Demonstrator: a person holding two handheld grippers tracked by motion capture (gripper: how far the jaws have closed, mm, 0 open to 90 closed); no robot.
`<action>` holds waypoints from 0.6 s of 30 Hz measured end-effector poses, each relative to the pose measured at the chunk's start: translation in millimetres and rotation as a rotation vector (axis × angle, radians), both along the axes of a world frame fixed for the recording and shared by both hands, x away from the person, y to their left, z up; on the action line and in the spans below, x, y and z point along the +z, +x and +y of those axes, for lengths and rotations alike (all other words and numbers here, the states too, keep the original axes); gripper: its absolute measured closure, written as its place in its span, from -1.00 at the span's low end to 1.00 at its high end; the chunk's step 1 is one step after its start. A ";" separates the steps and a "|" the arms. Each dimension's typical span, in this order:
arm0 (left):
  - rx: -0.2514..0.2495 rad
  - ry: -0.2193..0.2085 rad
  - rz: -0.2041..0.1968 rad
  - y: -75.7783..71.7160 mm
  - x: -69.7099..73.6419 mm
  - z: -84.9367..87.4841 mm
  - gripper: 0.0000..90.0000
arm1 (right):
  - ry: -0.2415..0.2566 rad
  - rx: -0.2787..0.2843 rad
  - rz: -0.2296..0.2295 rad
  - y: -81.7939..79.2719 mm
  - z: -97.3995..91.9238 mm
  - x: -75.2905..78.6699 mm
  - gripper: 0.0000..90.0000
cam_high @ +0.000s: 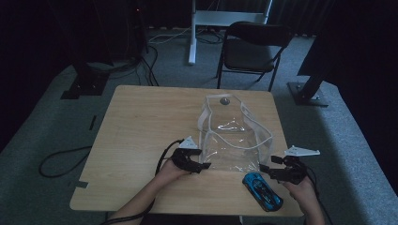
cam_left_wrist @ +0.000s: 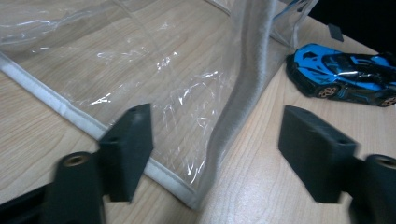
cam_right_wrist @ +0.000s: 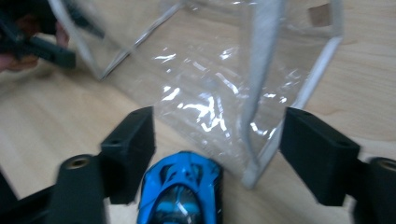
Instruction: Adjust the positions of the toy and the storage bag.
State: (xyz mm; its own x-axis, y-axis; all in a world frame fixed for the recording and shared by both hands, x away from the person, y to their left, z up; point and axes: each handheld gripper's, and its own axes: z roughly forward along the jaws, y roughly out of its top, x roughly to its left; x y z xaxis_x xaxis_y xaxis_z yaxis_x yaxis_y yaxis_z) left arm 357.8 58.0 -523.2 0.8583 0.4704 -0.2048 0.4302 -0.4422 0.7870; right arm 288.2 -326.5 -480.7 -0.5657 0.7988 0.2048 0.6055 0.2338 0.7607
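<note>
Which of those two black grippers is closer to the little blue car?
The right gripper, at the table's right edge: the blue toy car lies just beside it, while the left gripper sits across the clear plastic bag.

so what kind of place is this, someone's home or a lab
Most likely a lab or recording room, not a home: a small wooden table stands on grey carpet with cables trailing across it, a folding chair behind, and dark stand bases at the sides.
</note>
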 end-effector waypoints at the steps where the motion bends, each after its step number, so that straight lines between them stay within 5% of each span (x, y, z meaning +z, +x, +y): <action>1: 0.010 0.009 0.002 -0.3 0.5 0.4 -0.62 | -0.005 0.011 -0.005 -1.5 0.4 -1.0 -0.60; 4: 0.013 0.030 -0.014 -3.3 1.5 4.1 -0.67 | 0.002 0.039 0.002 -5.3 1.4 -5.0 -0.66; 10: -0.020 0.105 -0.060 -11.5 0.2 9.6 -0.83 | -0.067 0.052 0.001 -15.9 7.7 -15.9 -0.71; 12: -0.030 0.111 -0.051 -11.7 0.1 10.1 -0.99 | -0.067 0.051 0.003 -18.2 8.4 -17.2 -0.71; 18: -0.022 0.128 -0.076 -15.7 3.2 17.0 -0.99 | -0.098 0.026 -0.001 -33.2 14.0 -21.2 -0.71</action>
